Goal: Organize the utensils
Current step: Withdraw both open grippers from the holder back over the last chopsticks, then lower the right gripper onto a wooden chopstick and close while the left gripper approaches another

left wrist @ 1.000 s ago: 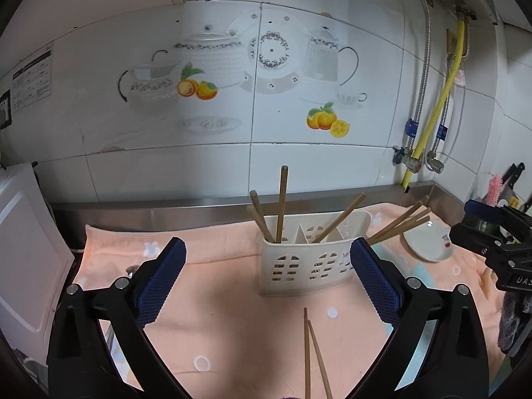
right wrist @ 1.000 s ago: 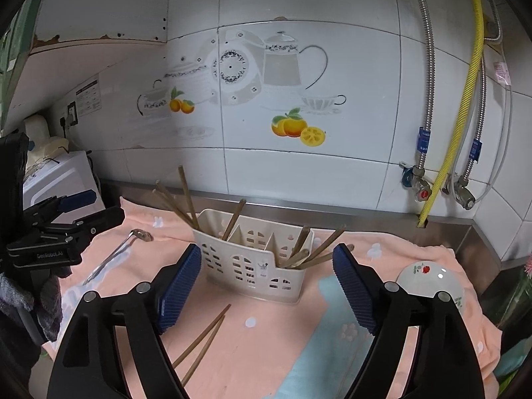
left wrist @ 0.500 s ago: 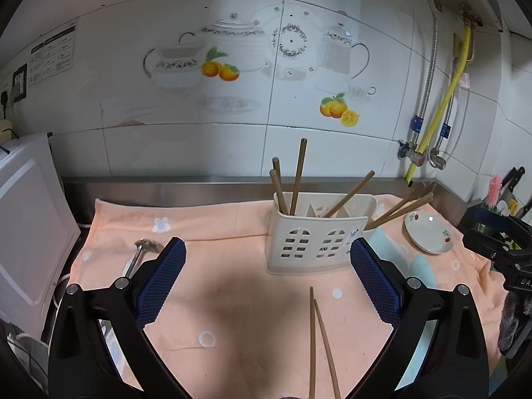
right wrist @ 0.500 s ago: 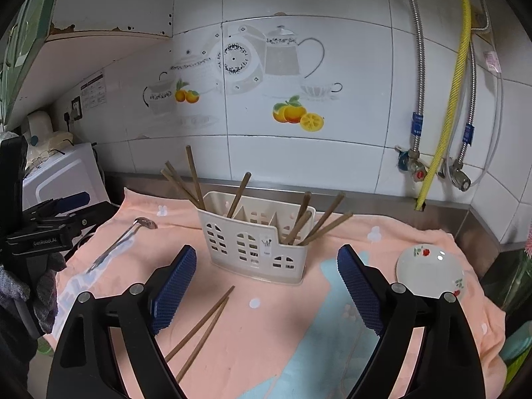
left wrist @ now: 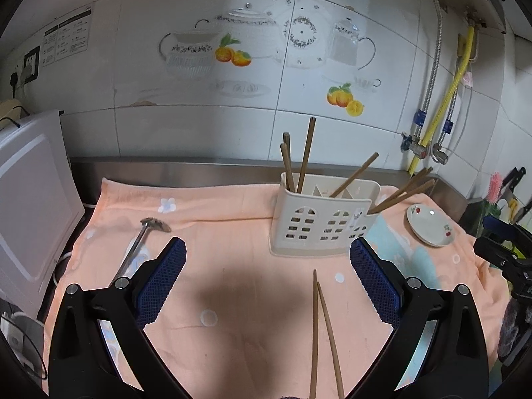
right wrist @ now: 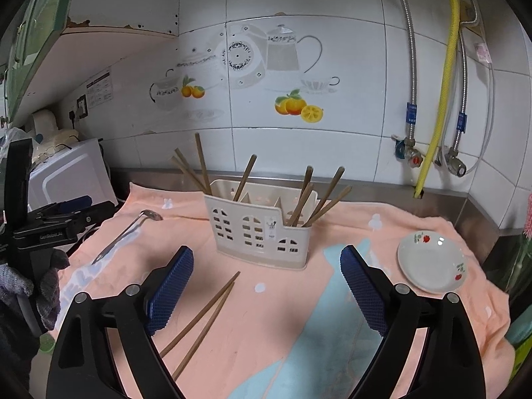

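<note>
Towel-covered table (left wrist: 232, 206), white caddy (left wrist: 321, 222) at the far middle, most chopsticks already standing in it. My left tool (left wrist: 267, 282) is spread, empty. My right tool (right wrist: 266, 286) has just been widening, nothing between its pads. Loose chopstick pair (left wrist: 319, 329) lies near me, long axis running near-to-far, nearer the left tool. Ladle (left wrist: 139, 246) far left.

White lettering "GenRobot.AI" on the black body of the left gripper (right wrist: 50, 229). Wall notice (left wrist: 68, 38) print too small to read.
</note>
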A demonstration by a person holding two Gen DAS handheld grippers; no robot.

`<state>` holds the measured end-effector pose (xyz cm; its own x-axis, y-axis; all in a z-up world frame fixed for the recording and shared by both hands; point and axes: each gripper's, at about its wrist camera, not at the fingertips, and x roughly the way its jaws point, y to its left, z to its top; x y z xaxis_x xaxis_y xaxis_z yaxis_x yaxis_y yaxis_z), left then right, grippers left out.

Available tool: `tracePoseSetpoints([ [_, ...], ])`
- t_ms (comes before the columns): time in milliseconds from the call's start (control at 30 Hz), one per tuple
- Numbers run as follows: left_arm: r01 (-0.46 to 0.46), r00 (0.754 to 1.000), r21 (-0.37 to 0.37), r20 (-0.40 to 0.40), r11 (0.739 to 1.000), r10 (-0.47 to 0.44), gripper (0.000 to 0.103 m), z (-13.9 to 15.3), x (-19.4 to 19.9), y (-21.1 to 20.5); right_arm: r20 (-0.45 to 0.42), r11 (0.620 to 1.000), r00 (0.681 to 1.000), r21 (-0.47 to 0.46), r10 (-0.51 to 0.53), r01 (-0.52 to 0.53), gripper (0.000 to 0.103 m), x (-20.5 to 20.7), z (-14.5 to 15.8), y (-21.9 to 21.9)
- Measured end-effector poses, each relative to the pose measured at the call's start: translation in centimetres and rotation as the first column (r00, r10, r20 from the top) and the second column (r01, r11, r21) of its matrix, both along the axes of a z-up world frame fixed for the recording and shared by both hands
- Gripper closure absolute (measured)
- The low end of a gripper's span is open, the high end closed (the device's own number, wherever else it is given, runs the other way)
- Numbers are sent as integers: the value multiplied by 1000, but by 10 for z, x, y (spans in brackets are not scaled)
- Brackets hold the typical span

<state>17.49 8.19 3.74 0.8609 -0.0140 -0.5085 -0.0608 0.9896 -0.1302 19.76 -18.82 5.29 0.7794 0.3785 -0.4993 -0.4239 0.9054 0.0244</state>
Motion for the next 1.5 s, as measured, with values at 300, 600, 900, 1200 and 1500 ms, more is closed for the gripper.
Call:
tracePoseSetpoints([
  [300, -4, 1000, 0, -21, 1000, 4, 5, -17, -16, 0, -37, 999, 999, 16, 34, -33, 16, -25, -26, 5],
  [600, -17, 999, 3, -35, 1000, 17, 5, -34, -31, 5, -94, 999, 994, 21, 46, -44, 16, -51, -71, 18],
  [900, -25, 998, -23, -65, 999, 23, 5, -50, -38, 14, -186, 998, 982, 49, 36, -27, 22, -68, -118, 38],
  [1200, -23, 995, -52, -93, 998, 18, 5, -65, -44, 26, -261, 999, 965, 22, 34, -30, 40, -75, -152, 71],
  [1500, -23, 997, -48, -80, 999, 20, 5, -69, -54, 35, -332, 1000, 943, 6, 16, -14, 69, -72, -176, 98],
])
